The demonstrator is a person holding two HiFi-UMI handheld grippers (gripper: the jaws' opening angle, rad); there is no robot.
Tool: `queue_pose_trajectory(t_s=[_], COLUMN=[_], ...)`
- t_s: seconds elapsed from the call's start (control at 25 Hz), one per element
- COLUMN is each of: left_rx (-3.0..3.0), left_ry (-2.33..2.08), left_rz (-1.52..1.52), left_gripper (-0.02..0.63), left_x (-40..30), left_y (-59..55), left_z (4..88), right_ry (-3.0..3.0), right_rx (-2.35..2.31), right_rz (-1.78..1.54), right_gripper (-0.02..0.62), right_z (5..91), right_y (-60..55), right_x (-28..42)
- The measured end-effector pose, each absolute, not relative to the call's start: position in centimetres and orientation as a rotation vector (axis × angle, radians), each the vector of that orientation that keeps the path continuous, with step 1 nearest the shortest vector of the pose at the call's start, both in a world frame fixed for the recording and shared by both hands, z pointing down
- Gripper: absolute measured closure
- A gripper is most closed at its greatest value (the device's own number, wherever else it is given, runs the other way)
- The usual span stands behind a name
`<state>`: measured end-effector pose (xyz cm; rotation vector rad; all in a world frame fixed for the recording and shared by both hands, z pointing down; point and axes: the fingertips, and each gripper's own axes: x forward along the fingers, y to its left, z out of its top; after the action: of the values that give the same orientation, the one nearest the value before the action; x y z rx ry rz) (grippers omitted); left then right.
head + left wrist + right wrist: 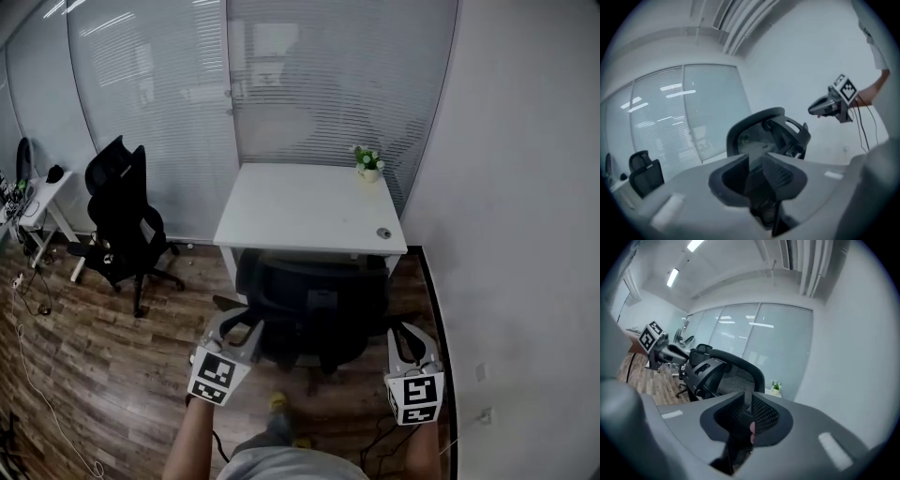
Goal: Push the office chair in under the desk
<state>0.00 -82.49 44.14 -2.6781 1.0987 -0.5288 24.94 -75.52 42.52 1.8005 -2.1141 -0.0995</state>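
The chair (314,309) is seen at the desk's (309,206) 6 o'clock, its front just under the edge and its back outside. The left gripper (234,326) at the chair's 8 o'clock and the right gripper (408,333) at its 4 o'clock are each clamped on a dark side part, probably an armrest. If one side is pushed harder, the chair may be swivelled askew. The armrests could be caught on the desk edge, and the plant (367,161) at the desk's 1 o'clock shaken.
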Motion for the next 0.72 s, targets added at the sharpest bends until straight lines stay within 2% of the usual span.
queue_pose_trajectory(t_s=[0.16, 0.24, 0.72], left_rx=[-2.687, -2.688, -2.665], left_ry=[1.263, 1.295, 1.375], left_rz=[-0.421, -0.396, -0.34], left_gripper=[0.573, 0.607, 0.607], left_x=[-1.4, -1.8, -2.8], left_y=[-81.7, -81.1, -80.9], left_z=[43.0, 42.5, 41.1], right_ry=[-2.133, -2.148, -2.173], right_rx=[1.915, 1.937, 1.98], right_rz=[-0.039, -0.005, 0.049], right_gripper=[0.592, 0.594, 0.594], right_z=[41.5, 41.2, 40.3], right_y=[-74.5, -74.1, -73.8], right_x=[25.6, 25.8, 26.0])
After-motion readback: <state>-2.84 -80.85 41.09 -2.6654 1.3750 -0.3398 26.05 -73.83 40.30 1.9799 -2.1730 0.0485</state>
